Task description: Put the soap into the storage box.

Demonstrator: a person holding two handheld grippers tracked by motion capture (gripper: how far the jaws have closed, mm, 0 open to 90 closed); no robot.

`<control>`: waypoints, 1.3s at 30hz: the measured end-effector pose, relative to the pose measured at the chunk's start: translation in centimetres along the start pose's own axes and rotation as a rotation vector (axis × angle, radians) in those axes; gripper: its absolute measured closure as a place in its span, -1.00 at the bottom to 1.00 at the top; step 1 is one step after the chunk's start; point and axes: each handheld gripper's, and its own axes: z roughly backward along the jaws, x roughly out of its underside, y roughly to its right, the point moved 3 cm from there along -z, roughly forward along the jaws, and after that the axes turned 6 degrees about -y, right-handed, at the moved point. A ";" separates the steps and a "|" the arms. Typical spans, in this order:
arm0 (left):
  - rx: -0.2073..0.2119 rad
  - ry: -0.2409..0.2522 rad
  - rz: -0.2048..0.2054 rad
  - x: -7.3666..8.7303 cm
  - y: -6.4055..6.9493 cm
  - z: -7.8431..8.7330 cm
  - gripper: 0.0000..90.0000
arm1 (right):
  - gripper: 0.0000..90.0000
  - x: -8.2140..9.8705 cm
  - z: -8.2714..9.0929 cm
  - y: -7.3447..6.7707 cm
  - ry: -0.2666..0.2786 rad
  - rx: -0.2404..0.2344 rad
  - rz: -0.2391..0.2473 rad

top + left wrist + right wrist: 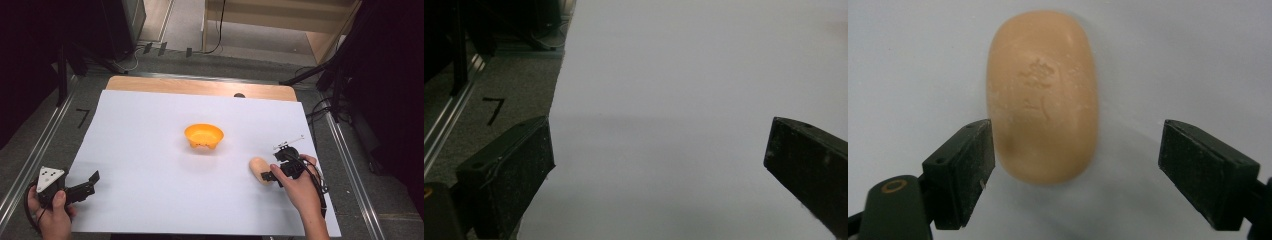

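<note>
Between the spread jaws of the right gripper (1075,165), a peach-coloured oval soap bar (1043,97) lies flat on white paper (908,60), unpinched, nearer one jaw. Left gripper (659,150) gapes wide, nothing between.

Look past your right gripper (1078,160): the peach oval soap bar (1043,95) carries a stamped mark too blurred to read, and its near end looks smeared beside the left jaw.

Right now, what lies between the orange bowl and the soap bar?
Nothing: in the high view, bare white sheet separates the orange bowl from the soap bar.
</note>
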 end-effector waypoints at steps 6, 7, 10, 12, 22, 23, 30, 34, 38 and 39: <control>0.000 -0.002 -0.001 0.0 0.0 0.0 -1.00 | -0.62 -1.1 -1.2 -1.1 -0.022 -0.018 0.000; 0.001 -0.001 -0.001 0.0 0.0 0.0 -1.00 | -0.60 -1.3 -1.5 -1.3 -0.032 -0.014 -0.002; 0.002 -0.002 -0.001 0.0 0.0 0.0 -1.00 | -0.53 -1.7 -1.9 -1.6 -0.043 0.003 -0.008; 0.002 -0.002 -0.001 0.0 0.0 0.0 -1.00 | -0.48 -1.9 -2.3 -1.7 -0.051 0.025 -0.016; -0.001 -0.006 -0.002 0.0 0.0 0.0 -1.00 | -0.29 -2.1 -2.8 -2.1 -0.067 0.091 0.005; -0.001 -0.004 -0.001 0.0 0.0 0.0 -1.00 | -0.29 -2.1 -2.8 -2.1 -0.066 0.093 0.011; 0.001 -0.001 0.000 0.0 0.0 0.0 -1.00 | -0.27 -2.2 -2.8 -2.0 -0.080 0.074 0.039; 0.002 0.000 0.001 0.0 0.0 0.0 -1.00 | -0.27 -2.3 -2.6 -1.8 -0.081 0.053 0.088; 0.002 -0.005 -0.002 0.0 0.0 0.0 -1.00 | -0.27 -2.5 -2.2 -1.5 -0.048 0.036 0.110; 0.000 -0.007 -0.005 0.0 0.0 0.0 -1.00 | -0.27 -2.5 -2.1 -1.5 -0.041 0.034 0.128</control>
